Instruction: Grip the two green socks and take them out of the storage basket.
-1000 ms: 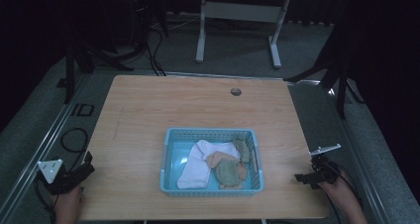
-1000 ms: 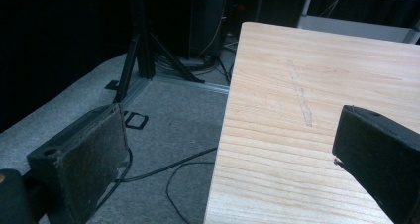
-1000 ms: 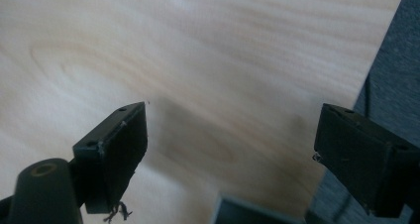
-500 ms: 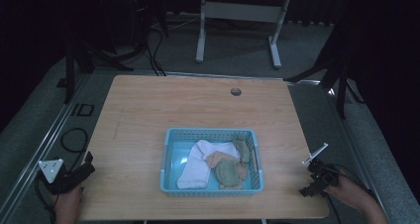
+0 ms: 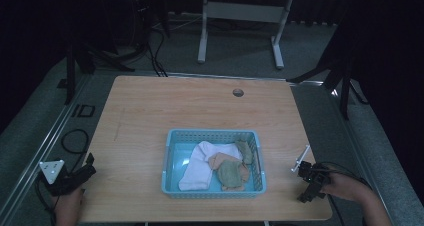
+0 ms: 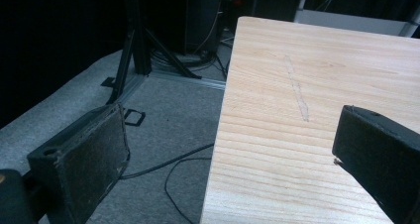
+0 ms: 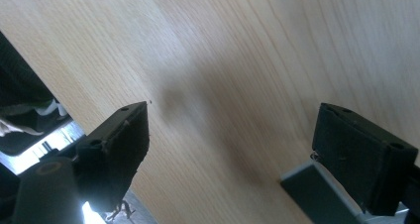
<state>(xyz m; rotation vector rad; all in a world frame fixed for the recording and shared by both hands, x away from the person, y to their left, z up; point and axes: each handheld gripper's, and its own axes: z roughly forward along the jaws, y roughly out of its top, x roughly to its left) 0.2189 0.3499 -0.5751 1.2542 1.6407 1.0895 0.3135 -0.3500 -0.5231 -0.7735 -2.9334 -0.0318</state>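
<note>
Basket (image 5: 214, 136) mid-table (image 5: 150, 106) – socks (image 5: 202, 163) inside

Wooden table (image 5: 165, 111), blue basket (image 5: 172, 141) on it

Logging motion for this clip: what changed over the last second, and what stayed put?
The right hand-held gripper came off the table's right edge and in over the wood, tilting as it went; its jaws are open and empty. The left hand-held gripper, the blue basket and the cloths in it stayed put.

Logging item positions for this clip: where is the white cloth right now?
In the high view, the white cloth lies in the left half of the blue basket, touching the orange and green cloths on its right.
</note>
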